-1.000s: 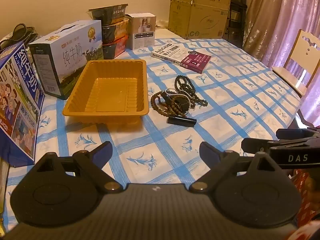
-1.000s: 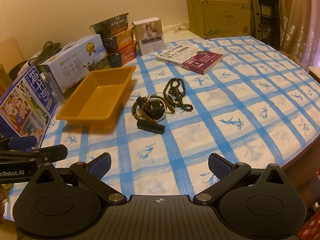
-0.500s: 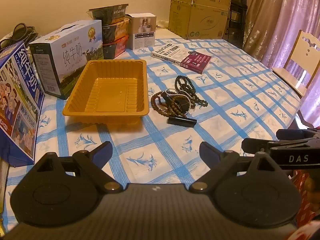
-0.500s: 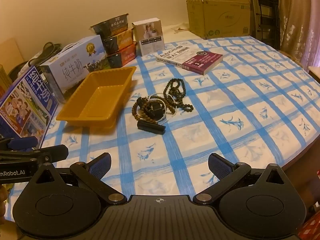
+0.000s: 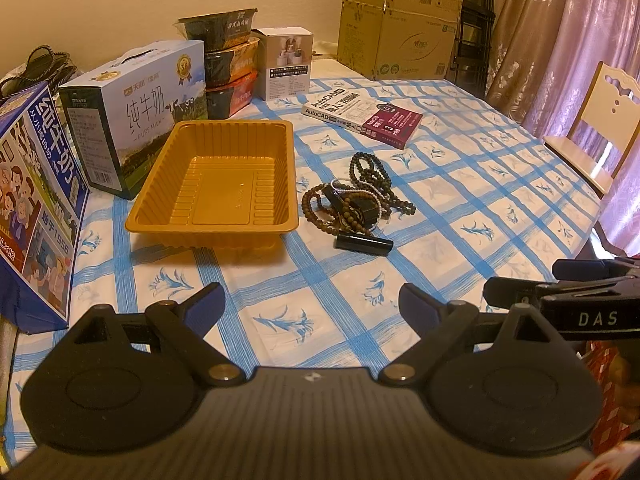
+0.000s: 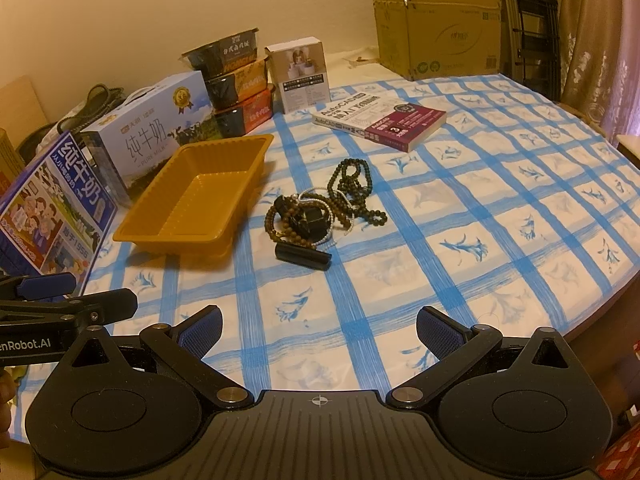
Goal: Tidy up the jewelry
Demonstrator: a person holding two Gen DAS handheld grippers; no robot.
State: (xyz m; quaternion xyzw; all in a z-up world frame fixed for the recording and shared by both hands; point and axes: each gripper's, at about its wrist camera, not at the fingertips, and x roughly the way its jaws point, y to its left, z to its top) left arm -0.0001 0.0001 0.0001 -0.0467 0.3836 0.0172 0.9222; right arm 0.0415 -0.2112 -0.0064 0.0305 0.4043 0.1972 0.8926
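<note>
An empty orange plastic tray rests on the blue-checked tablecloth. Just right of it lies a tangle of jewelry: brown bead strands, dark green beads, a pearl string and a black block. A black tube lies in front of the pile. My left gripper is open, low over the near table edge, well short of the tray. My right gripper is open too, hovering short of the pile with nothing between its fingers.
Milk cartons stand left of the tray, with stacked food bowls and a small white box behind it. A book lies further back. A cardboard box sits at the rear, a chair on the right.
</note>
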